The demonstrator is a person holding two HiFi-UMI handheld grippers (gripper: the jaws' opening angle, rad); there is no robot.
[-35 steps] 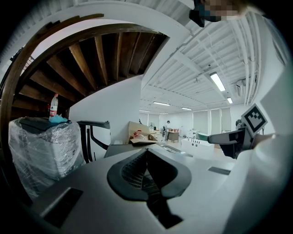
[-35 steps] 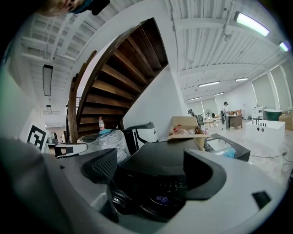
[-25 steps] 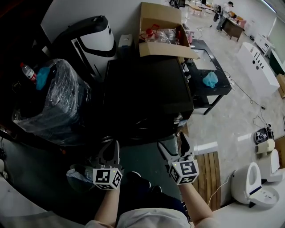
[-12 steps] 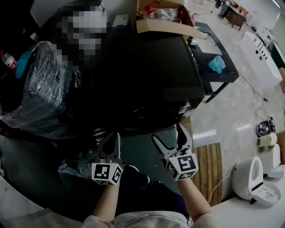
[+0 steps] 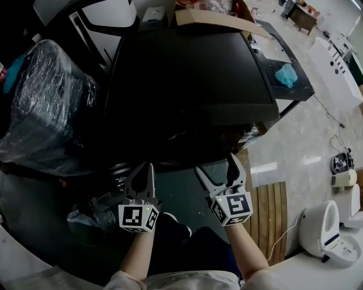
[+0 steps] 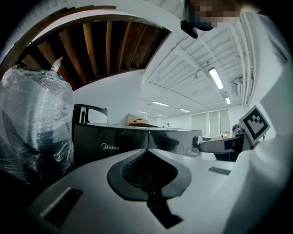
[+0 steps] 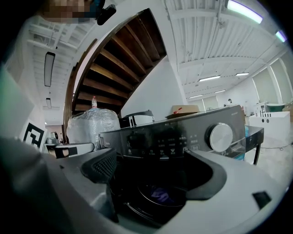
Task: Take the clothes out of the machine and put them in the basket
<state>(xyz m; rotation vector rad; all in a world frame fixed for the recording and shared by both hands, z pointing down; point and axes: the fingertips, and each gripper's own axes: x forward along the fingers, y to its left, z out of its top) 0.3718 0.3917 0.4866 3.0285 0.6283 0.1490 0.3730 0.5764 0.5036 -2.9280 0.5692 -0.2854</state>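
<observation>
The dark front-loading washing machine [image 5: 187,73] stands right before me; its top fills the middle of the head view. In the right gripper view I see its control panel, the silver knob [image 7: 221,137] and the round door [image 7: 160,196], with something purplish behind the glass. My right gripper [image 5: 216,167] is open, a little short of the machine's front, and holds nothing. My left gripper [image 5: 144,167] hangs beside it, jaws closed together and empty, facing the machine's front [image 6: 137,141]. No basket shows clearly.
A big plastic-wrapped bundle [image 5: 39,107] stands left of the machine. Crumpled plastic [image 5: 91,209] lies low by my left gripper. A cardboard box [image 5: 215,17] sits behind the machine and a black side table [image 5: 295,93] holds a blue cloth [image 5: 286,73]. Wooden slats [image 5: 266,215] lie at the right.
The head view has tipped down and drawn nearer, so the machine top fills more of it. Both grippers keep nearly the same place and the same jaw states.
</observation>
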